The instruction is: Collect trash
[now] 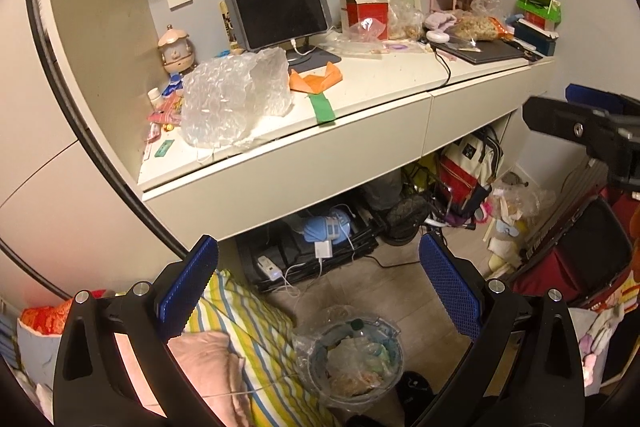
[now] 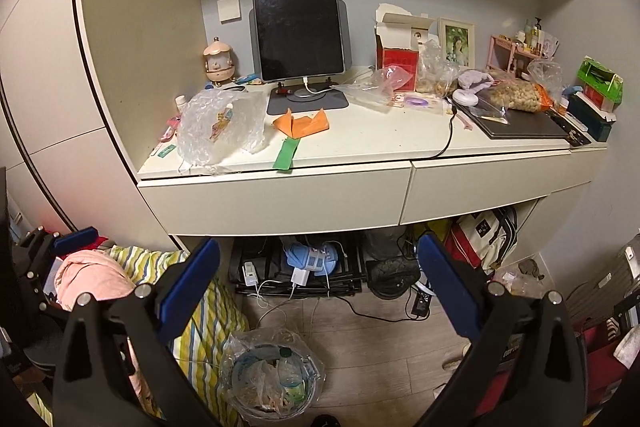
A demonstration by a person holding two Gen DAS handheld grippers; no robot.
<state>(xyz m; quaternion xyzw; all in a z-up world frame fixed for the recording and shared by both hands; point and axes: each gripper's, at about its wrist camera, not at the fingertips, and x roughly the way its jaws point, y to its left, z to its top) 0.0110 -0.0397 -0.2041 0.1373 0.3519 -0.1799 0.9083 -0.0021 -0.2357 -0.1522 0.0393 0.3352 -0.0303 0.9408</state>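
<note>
- The desk (image 2: 360,143) front edge runs across mid-frame; bare floor (image 2: 360,339) lies below it.
- Left gripper (image 1: 318,287) and right gripper (image 2: 320,287) both hang spread wide, gripping nothing, short of the desk.
- Bubble wrap (image 1: 236,95) sits centre-left on the desk, orange paper (image 1: 316,79) beside it.
- Lined bin (image 1: 356,359) at bottom centre; its contents are hard to make out.

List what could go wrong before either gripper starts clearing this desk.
1. The bubble wrap is bulky and overhangs the desk edge; a pinch may drag the small items beside it off.
2. The bin on the floor already looks nearly full, so the wrap might not fit.
3. The black cable could snag.
</note>
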